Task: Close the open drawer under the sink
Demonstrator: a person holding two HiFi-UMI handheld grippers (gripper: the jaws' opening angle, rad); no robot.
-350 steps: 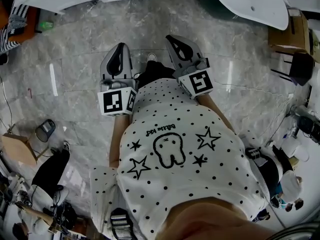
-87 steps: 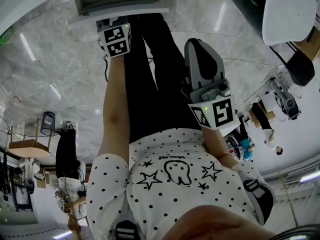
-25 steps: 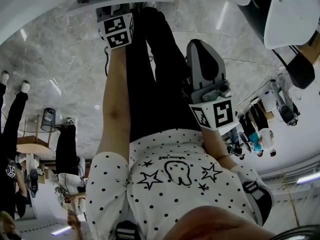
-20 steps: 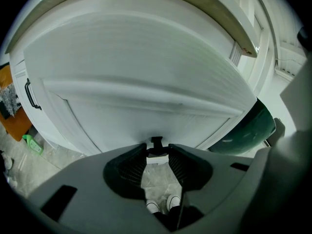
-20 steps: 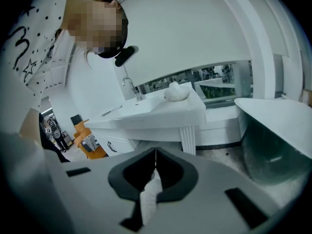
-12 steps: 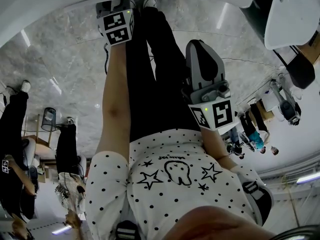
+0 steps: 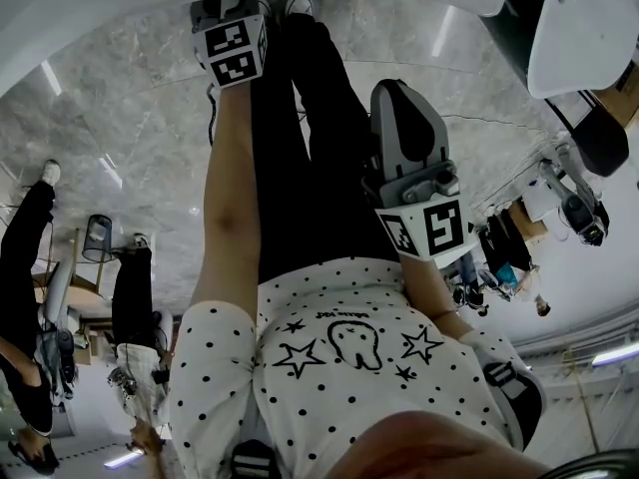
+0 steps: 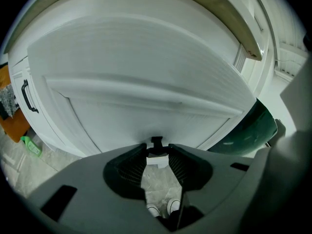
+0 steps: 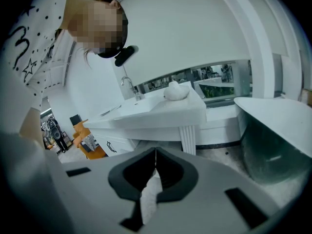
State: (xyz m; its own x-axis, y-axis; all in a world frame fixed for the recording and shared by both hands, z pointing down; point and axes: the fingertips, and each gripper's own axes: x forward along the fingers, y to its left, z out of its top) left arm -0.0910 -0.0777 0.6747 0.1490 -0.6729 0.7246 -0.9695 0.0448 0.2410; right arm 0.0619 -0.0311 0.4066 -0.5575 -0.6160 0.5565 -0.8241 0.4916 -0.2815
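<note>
Setting our left hand-held gripper [image 8: 157,149] at the drawer [image 8: 146,72], jaws apart astride its knob [image 8: 156,141] for a square push, we hold our right hand-held gripper [image 9: 155,155] closed, idle.

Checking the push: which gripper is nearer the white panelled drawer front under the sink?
Left. The left gripper has its tips at the white panelled drawer front; the right gripper is held back beside the person's leg.

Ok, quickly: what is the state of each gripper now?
Left gripper: open, holds nothing; a black handle is at its tips.
Right gripper: shut, empty.
</note>
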